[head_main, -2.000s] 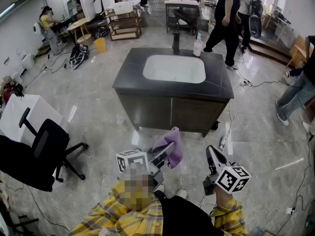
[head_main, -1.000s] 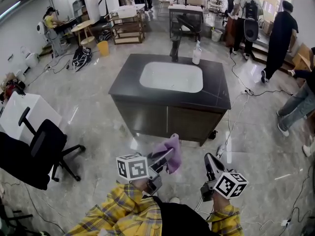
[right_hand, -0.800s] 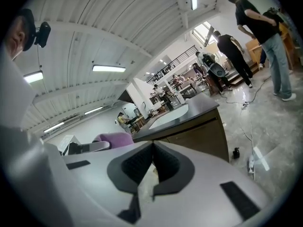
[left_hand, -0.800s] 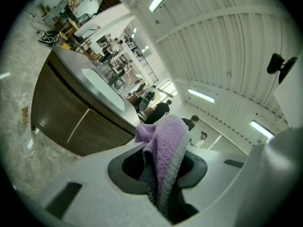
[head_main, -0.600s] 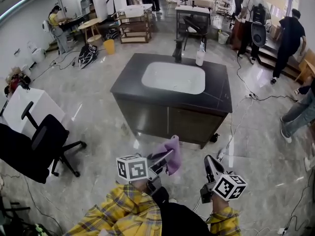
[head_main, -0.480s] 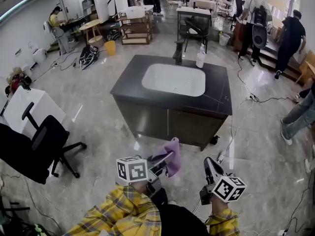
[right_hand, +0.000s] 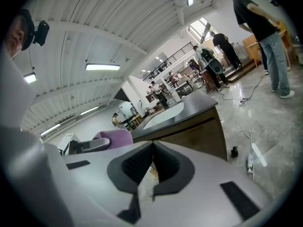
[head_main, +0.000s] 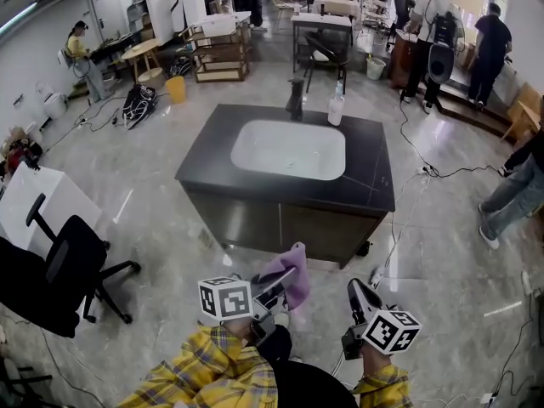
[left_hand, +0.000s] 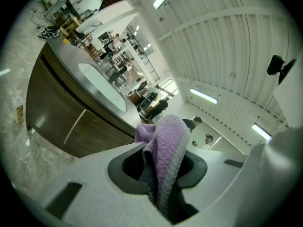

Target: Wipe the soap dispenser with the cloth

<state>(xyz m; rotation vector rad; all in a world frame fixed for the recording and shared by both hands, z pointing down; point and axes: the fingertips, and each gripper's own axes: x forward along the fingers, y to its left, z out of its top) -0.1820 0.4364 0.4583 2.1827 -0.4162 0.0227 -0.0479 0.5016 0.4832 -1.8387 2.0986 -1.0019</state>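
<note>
The soap dispenser point(head_main: 337, 107), a clear bottle with a pump, stands at the far edge of the dark counter point(head_main: 374, 172), right of the black faucet point(head_main: 296, 98) and behind the white basin point(head_main: 289, 149). My left gripper point(head_main: 287, 278) is shut on a purple cloth point(head_main: 294, 284) point(left_hand: 164, 148), held over the floor short of the cabinet front. The cloth's fold fills the gap between the pads in the left gripper view. My right gripper point(head_main: 352, 288) point(right_hand: 152, 148) is shut with nothing in it, level with the left one. In the right gripper view the cloth point(right_hand: 116, 138) shows at left.
A black office chair point(head_main: 61, 266) and a white block point(head_main: 30, 201) stand at left. Cables point(head_main: 406, 206) and a power strip point(head_main: 374, 276) lie on the floor right of the cabinet. People stand at the back right point(head_main: 491, 48) and right edge point(head_main: 517, 177).
Both grippers and the view have moved toward the sink island, which now sits nearer and lower in the head view. The cloth stays gripped. People in the background have shifted.
</note>
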